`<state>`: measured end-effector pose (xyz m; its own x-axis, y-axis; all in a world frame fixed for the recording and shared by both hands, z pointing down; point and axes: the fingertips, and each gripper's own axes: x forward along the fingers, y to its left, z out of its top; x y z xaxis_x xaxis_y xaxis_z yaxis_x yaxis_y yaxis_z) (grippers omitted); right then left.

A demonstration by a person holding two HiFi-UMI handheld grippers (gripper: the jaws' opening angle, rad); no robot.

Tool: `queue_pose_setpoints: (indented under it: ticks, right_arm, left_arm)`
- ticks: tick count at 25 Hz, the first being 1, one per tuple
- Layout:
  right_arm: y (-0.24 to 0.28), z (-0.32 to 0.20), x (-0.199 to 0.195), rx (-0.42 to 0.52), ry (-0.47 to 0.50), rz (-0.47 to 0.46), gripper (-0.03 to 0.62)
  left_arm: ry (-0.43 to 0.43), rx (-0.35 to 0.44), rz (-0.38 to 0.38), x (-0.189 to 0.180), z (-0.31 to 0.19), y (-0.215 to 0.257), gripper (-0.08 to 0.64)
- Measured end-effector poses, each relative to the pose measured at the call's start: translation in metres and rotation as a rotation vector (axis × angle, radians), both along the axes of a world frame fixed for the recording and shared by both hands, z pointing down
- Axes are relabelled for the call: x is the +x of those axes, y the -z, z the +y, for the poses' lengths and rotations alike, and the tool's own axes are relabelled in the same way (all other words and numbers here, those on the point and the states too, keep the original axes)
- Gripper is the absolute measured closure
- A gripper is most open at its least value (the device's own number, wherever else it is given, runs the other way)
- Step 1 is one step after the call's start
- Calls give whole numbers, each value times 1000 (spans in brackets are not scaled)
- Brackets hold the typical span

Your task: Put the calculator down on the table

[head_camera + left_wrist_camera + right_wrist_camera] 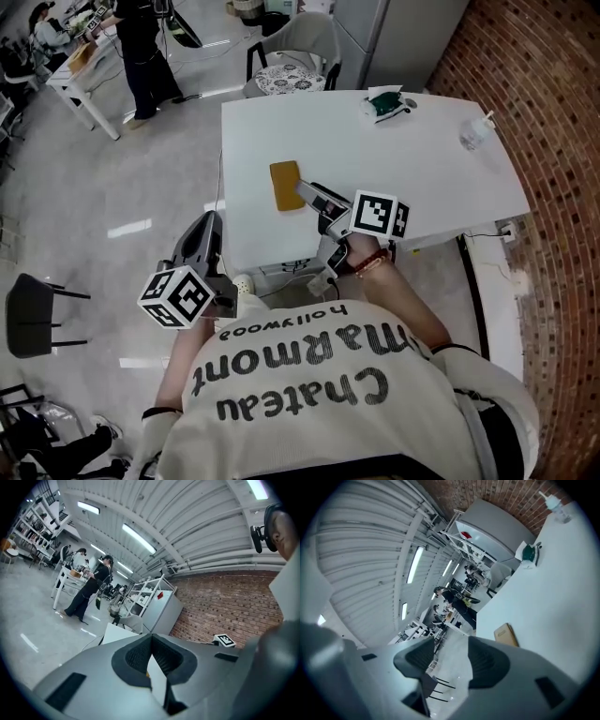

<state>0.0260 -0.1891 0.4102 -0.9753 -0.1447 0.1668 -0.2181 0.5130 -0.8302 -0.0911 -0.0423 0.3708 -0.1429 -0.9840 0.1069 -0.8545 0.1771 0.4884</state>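
Entry: the mustard-yellow flat rectangular calculator (286, 186) is found lying flat on the white rectangular table (441, 178), towards its near left part, with no pad on it. The right gripper (309, 194) is held just beside the calculator's right edge. Its jaws are set apart and nothing is gripped (only grey floor (452, 667) is seen through the gap). The left gripper (208, 230) is held off the table's left edge, over the floor, its jaws closed tip to tip and empty. A green-and-white object (384, 103) and a clear plastic bottle (475, 131) are noted at the table's far side.
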Motion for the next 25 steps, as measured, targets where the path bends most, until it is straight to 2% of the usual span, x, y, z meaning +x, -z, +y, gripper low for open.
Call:
queue_pose_setpoints:
  ticks: [7, 10, 15, 20, 25]
  right_arm:
    - [32, 15, 10, 123, -12, -135, 527]
    - [41, 20, 13, 204, -16, -143, 560]
    - [45, 25, 24, 321, -39, -83, 601]
    - [31, 26, 34, 403, -46, 60, 596]
    - [19, 29, 42, 469, -50, 148, 591]
  left_arm:
    - [-32, -9, 0, 20, 9, -4, 558]
    - [-36, -9, -2, 22, 12, -4, 558]
    - [-36, -7, -16, 29, 11, -3, 558]
    - [-46, -20, -21, 39, 16, -7, 558]
    - [-49, -28, -12, 44, 25, -12, 558]
